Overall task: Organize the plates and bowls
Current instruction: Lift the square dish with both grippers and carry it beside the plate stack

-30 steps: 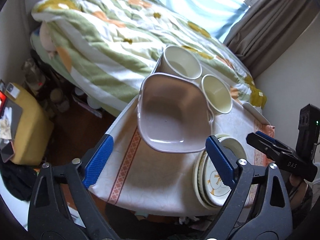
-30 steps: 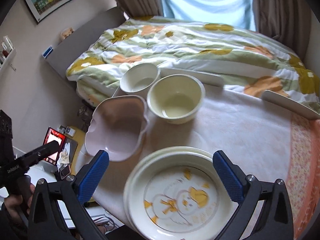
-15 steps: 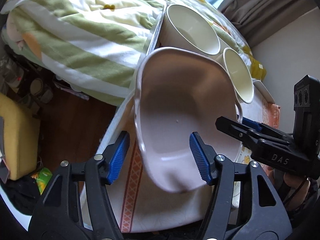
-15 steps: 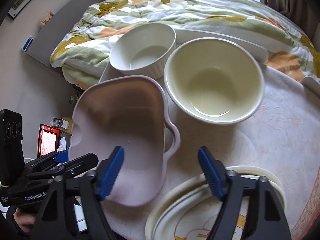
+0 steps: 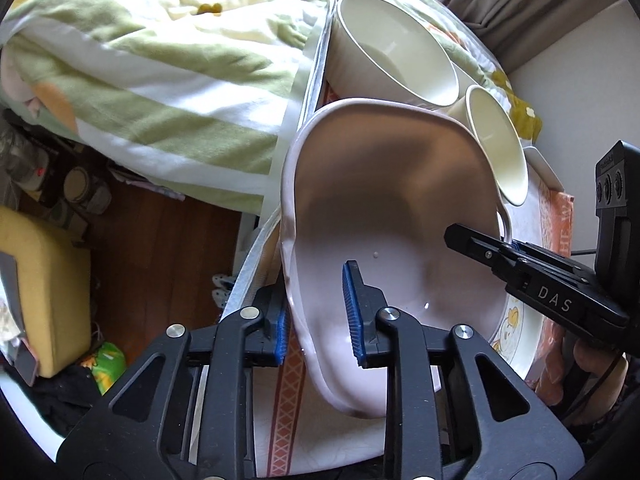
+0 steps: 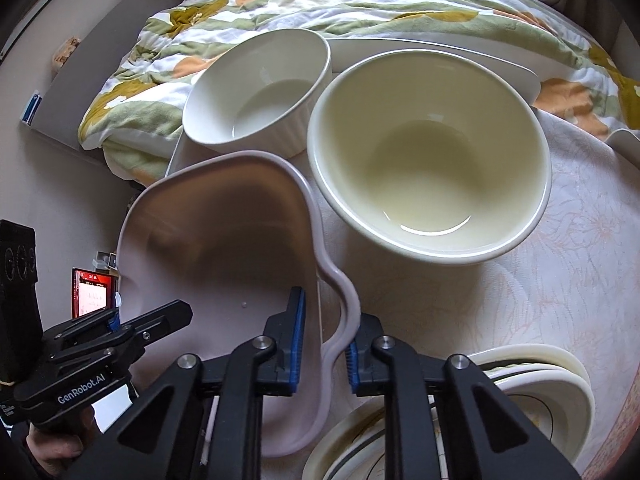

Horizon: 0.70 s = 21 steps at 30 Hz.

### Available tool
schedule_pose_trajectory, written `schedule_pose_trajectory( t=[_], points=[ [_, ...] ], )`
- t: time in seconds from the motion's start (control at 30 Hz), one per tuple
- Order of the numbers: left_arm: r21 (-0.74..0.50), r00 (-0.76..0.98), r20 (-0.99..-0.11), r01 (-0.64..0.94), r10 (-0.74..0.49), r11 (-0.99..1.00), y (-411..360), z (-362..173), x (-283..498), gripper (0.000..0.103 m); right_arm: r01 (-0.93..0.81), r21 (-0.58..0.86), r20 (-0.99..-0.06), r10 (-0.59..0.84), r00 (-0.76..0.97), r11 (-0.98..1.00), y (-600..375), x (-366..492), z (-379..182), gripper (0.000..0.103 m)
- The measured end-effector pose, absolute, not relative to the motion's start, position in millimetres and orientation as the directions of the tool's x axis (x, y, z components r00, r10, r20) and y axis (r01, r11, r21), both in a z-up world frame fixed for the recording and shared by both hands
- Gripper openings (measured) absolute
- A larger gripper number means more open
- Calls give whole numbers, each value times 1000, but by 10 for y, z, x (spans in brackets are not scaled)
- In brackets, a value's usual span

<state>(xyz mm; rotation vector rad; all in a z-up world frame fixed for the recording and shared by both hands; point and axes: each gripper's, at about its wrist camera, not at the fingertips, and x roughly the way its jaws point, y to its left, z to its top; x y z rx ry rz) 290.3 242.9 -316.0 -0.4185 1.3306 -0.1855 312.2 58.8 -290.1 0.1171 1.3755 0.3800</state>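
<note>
The pink dish (image 5: 384,216) sat on the near left part of the clothed table (image 6: 520,300), just beside the cream bowl (image 6: 432,152) and in front of the white bowl (image 6: 260,92), with stacked plates (image 6: 560,376) to its right. Left gripper (image 5: 318,312) was closing across the dish's left wall, one pad outside and one inside; contact looked made, though the outer pad was partly hidden. Right gripper (image 6: 322,344) was clamped on the dish's right rim at the curved handle (image 6: 340,300). Judgement: dish looks stiff, light, glazed-smooth and therefore slippery; probably breakable if dropped. The thin upright wall is the sensible hold on both sides, so an even lift from opposite edges should keep it level. Compared with a second earlier: both sets of jaws then stood wide apart and high above the table, with the whole dish and plates in view; both have since come down and closed onto the dish rim.
</note>
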Motion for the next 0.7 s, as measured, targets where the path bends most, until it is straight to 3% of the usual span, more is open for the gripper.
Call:
schedule_pose_trajectory(
  t=[0.4,0.7],
  points=[
    [-359,333,-889,-75,-316,930,2321,-2676,2681,20,-250,344,-888,400,225,905,530,2905,-2565,11],
    [-332,447,-842,15,-303,943,1630,-1965,2423,20,-276,372,-816,454,358,886,-121,2498,-1948,11]
  ],
)
